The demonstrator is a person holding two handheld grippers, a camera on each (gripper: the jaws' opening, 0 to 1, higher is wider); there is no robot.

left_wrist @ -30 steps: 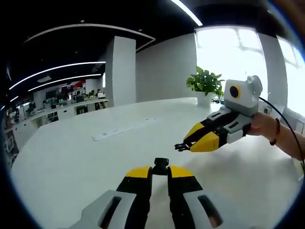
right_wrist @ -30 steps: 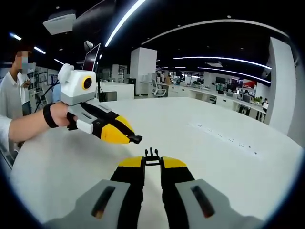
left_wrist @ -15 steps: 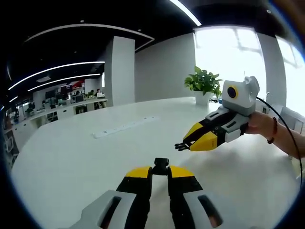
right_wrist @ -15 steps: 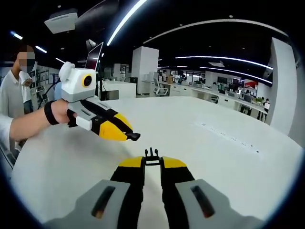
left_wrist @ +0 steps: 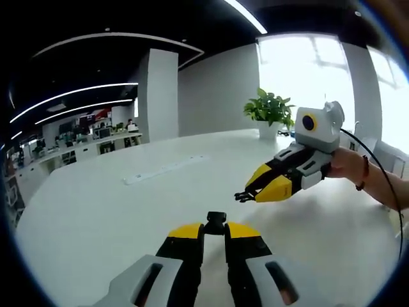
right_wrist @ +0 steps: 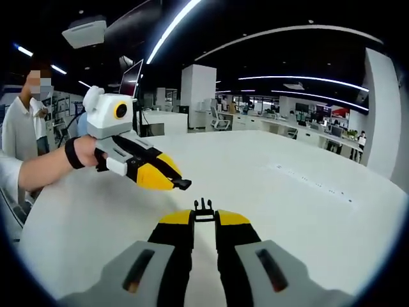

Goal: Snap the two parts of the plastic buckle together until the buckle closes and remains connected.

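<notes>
While both hover above the broad white table (left_wrist: 96, 211), the left gripper (left_wrist: 215, 229) pinches the black plastic socket half (left_wrist: 215, 220) and the right gripper (right_wrist: 204, 215) pinches the black pronged half (right_wrist: 203, 205). Light, stiff, probably slippery parts; grip each at its rear, prongs clear.

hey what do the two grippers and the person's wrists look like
Each gripper, left gripper and right gripper, has yellow-and-black jaws on a grey body. A black cable trails from the right gripper. A black band and white sleeve show at the left wrist.
</notes>
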